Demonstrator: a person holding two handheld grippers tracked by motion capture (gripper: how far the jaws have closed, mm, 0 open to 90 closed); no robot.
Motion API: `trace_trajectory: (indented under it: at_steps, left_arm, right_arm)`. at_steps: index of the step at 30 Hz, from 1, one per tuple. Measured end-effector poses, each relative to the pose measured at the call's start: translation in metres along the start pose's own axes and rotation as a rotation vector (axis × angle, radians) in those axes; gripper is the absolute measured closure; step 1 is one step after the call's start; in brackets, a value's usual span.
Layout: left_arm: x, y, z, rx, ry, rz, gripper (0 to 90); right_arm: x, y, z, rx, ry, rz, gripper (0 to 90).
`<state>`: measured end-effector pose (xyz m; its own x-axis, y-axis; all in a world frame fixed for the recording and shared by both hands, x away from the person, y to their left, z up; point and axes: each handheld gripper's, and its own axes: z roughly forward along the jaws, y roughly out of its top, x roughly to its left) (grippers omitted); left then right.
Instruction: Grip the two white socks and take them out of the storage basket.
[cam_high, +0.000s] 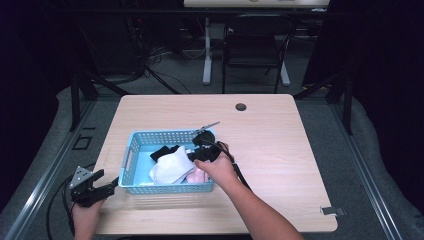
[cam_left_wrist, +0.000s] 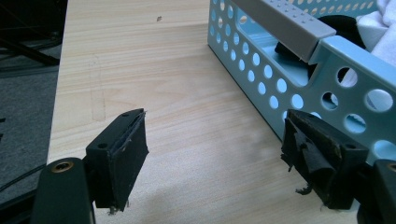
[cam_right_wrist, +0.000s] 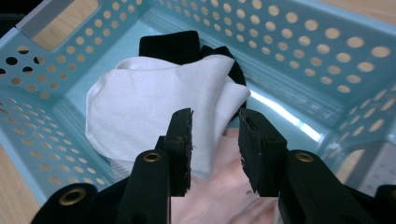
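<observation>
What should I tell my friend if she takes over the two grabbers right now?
Left gripper: jaws open, nothing between them, waiting at the outer left end of the light blue perforated plastic basket.
Right gripper: inside the basket, jaws partly open over the cloths, no grip visible.
In the basket: a white cloth sock on top, a black ribbed sock behind it, a pale pink cloth under the jaws.
Done: nothing taken out yet, judging by the wooden table.
Left: probably close on a cloth and lift it out.

Light wood-grain worktop (cam_high: 270, 150) with a round cable hole (cam_high: 241, 107) near its far edge; a perforated light-blue basket (cam_high: 135, 150) sits directly on it, front-left.
</observation>
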<state>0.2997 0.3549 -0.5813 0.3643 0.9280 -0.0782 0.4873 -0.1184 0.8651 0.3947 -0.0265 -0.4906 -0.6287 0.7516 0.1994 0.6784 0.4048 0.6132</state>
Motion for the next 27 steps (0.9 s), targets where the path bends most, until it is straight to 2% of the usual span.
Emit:
trace_trajectory:
  at_steps: [3,7,16,19,27]
  left_arm:
    - [0.001,0.000,-0.001,0.007,0.000,0.001,22.2]
    - [0.001,0.000,-0.001,0.009,-0.001,0.000,22.2]
    - [0.001,0.000,0.000,0.005,0.000,0.000,22.2]
    - [0.000,0.000,0.001,0.005,-0.003,0.000,22.2]
    - [0.000,0.000,0.001,0.003,-0.003,0.002,22.2]
  right_arm:
    - [0.003,0.001,0.009,0.016,0.003,0.003,64.7]
    - [0.003,0.002,0.014,0.032,0.009,0.007,64.9]
    - [-0.003,0.004,0.029,0.094,0.017,0.028,65.9]
    - [-0.005,0.004,0.034,0.119,0.048,0.040,65.7]
    - [0.001,0.007,0.037,0.118,0.068,0.053,70.4]
